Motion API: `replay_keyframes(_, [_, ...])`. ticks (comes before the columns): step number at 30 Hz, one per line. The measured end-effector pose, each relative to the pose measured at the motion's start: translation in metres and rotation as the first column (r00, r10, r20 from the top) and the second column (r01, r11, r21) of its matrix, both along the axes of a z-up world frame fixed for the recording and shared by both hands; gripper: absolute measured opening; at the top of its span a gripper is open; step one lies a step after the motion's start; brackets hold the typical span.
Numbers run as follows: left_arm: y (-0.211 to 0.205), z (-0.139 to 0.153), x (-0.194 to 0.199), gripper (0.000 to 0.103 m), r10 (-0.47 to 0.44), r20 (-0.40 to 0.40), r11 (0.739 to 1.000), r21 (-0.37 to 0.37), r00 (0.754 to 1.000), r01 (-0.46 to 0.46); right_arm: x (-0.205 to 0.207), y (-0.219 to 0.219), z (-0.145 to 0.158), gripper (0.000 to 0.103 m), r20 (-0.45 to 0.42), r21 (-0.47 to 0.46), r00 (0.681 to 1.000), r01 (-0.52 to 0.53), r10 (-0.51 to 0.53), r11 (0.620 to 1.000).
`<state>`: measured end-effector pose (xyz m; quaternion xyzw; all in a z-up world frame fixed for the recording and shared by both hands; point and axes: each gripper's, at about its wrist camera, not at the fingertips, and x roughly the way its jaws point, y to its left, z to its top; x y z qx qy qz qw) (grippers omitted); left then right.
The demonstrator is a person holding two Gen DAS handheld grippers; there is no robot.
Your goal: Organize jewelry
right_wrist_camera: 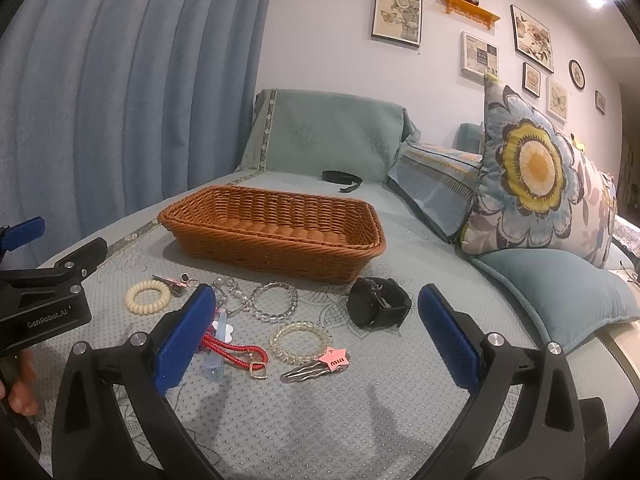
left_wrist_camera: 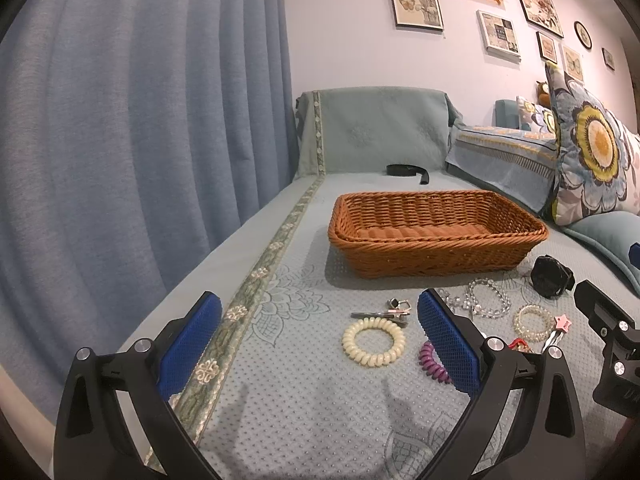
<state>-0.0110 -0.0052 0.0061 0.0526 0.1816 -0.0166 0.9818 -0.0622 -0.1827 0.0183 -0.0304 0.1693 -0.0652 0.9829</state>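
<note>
A: Are the tools holding something?

B: No. The left tool (left_wrist_camera: 320,332) and the right tool (right_wrist_camera: 316,328) both stand wide apart above the sofa cover (right_wrist_camera: 320,420), holding nothing.

A: Where is the jewelry?

B: On the cover, in front of the wicker basket (right_wrist_camera: 276,236): a cream coil band (right_wrist_camera: 146,296), clear bead bracelets (right_wrist_camera: 276,301), a black watch (right_wrist_camera: 378,307) and a pink star clip (right_wrist_camera: 334,359).

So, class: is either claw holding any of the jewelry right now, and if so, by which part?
Nothing is held. The left claw and right claw are both open above the sofa cover.
</note>
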Motion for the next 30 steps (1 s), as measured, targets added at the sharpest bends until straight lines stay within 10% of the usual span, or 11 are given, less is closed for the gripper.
replay_keyframes(30, [-0.0003,-0.0019,0.0036,0.095,0.009,-0.025,1.000,-0.013,1.000,-0.009,0.0031,-0.0027,-0.0029,0.096,-0.021,-0.010,1.000,0.003,-0.003,1.000])
